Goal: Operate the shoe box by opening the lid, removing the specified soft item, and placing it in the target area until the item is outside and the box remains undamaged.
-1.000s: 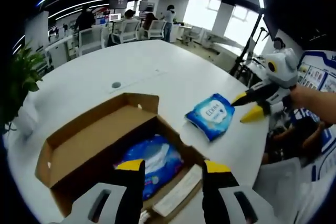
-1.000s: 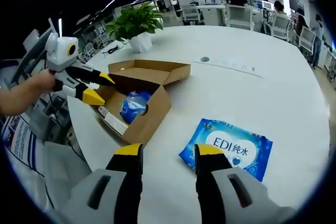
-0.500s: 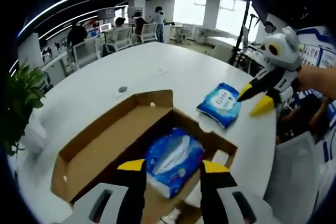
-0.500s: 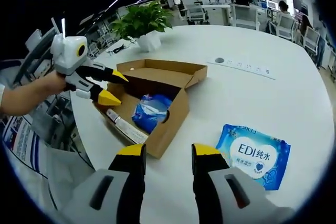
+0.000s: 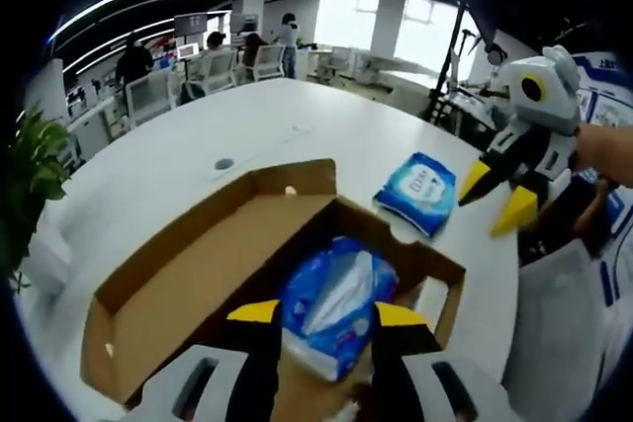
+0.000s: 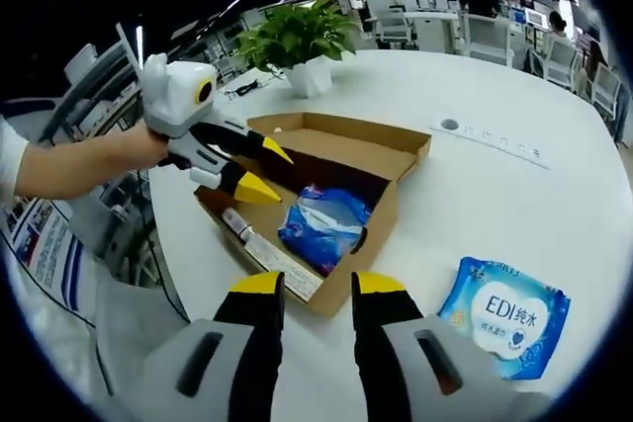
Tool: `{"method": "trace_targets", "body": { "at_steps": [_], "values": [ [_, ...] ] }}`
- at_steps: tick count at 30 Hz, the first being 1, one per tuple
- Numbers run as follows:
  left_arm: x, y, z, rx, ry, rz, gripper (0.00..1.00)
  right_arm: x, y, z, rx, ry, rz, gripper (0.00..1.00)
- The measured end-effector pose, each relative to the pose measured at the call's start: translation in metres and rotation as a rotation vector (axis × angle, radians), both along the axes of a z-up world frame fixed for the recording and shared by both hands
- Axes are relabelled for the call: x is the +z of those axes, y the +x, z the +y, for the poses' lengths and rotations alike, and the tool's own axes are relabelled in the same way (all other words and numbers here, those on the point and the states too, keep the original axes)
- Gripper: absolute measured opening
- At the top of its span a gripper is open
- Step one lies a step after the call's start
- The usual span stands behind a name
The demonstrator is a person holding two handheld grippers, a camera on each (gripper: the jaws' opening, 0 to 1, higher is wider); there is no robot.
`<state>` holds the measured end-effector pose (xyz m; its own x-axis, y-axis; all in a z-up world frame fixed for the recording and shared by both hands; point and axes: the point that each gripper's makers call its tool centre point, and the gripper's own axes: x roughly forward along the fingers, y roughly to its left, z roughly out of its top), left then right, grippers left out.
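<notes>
Your left claw (image 5: pixel 318 311) hangs open just above the open shoe box (image 5: pixel 188 284), its yellow tips straddling the blue soft pack (image 5: pixel 334 303) lying inside. The pack looks light, squashy and slick in its wrapper, so pinch it across the middle. Your right claw (image 6: pixel 318 284) is also open and holds nothing. The right gripper view adds a white strip (image 6: pixel 272 254) in the box and the potted plant (image 6: pixel 302 42); a second blue pack (image 6: pixel 512 315) lies on the tabletop (image 6: pixel 495 185).
</notes>
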<state>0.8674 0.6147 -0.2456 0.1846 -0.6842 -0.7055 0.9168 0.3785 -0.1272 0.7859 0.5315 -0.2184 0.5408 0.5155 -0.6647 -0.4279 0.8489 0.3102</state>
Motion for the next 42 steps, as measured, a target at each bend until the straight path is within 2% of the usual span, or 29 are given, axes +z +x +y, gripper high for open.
{"method": "trace_targets", "body": {
  "at_steps": [7, 10, 14, 22, 28, 32, 42],
  "values": [
    [-0.017, 0.007, -0.009, -0.018, -0.004, -0.005, 0.34, 0.003, 0.005, 0.015, -0.007, 0.032, -0.009, 0.24],
    [-0.026, 0.012, -0.012, -0.021, -0.006, 0.002, 0.33, 0.001, 0.007, 0.015, -0.007, 0.034, -0.005, 0.24],
    [-0.033, 0.017, -0.015, -0.034, 0.0, -0.027, 0.29, 0.0, 0.007, 0.016, -0.014, 0.039, 0.0, 0.23],
    [-0.037, 0.019, -0.03, -0.085, -0.003, -0.134, 0.26, -0.002, 0.008, 0.019, -0.033, 0.056, 0.011, 0.22],
    [-0.044, 0.018, -0.035, -0.104, 0.014, -0.143, 0.25, 0.0, 0.011, 0.019, -0.06, 0.079, 0.008, 0.21],
    [-0.047, 0.018, -0.036, -0.125, 0.019, -0.153, 0.18, -0.002, 0.01, 0.019, -0.058, 0.079, 0.011, 0.2],
    [-0.052, 0.022, -0.035, -0.136, 0.034, -0.164, 0.17, -0.008, 0.011, 0.022, -0.046, 0.08, 0.022, 0.19]
  ]
}}
